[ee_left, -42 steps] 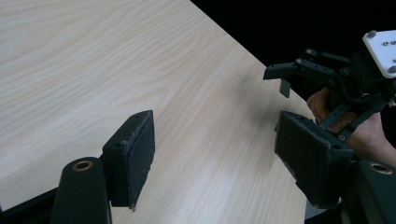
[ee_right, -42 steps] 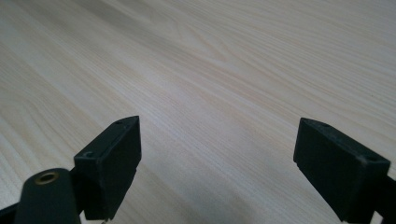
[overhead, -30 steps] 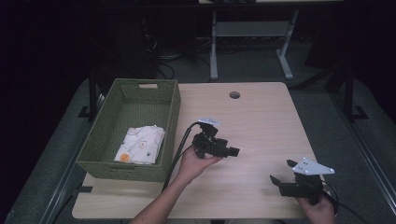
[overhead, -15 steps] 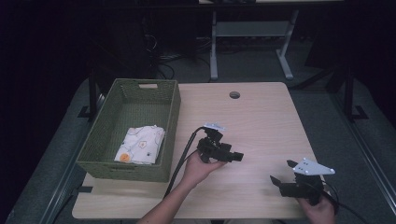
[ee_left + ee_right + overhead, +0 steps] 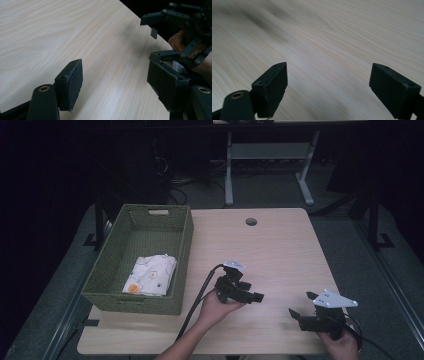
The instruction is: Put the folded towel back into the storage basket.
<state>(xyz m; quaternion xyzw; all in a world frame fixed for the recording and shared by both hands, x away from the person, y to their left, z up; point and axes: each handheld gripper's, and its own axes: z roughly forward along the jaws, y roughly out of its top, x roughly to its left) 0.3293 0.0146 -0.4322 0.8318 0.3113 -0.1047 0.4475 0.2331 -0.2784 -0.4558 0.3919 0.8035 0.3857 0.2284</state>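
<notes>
Pale wood-grain laminate covers the surface (image 5: pixel 280 245), rounded at its corners, with a small round cable hole (image 5: pixel 251 222) near the far edge. From the high view, a folded white cloth (image 5: pixel 150 275) with small printed motifs lies inside the green woven basket (image 5: pixel 182 240) at the left, toward its near end, which suggests the putting-away is already done (no other loose item lies on the wood). The left gripper (image 5: pixel 250 296) hangs low over the middle of the surface, pointing right, well apart from the basket; the right gripper (image 5: pixel 299 314) sits near the front right corner under its grey three-cornered plate.

Along the left gripper view, its black jaws stand wide apart with nothing between them, their pads (image 5: pixel 75 83) matte and slightly rough at the edges; beyond them the right gripper (image 5: pixel 160 35) shows with its linkage arms and brass-coloured pins.

Along the right gripper view, the blocky black jaws likewise gape, empty, over smooth streaked wood (image 5: pixel 332 37). What seems left is only resting both tools.
</notes>
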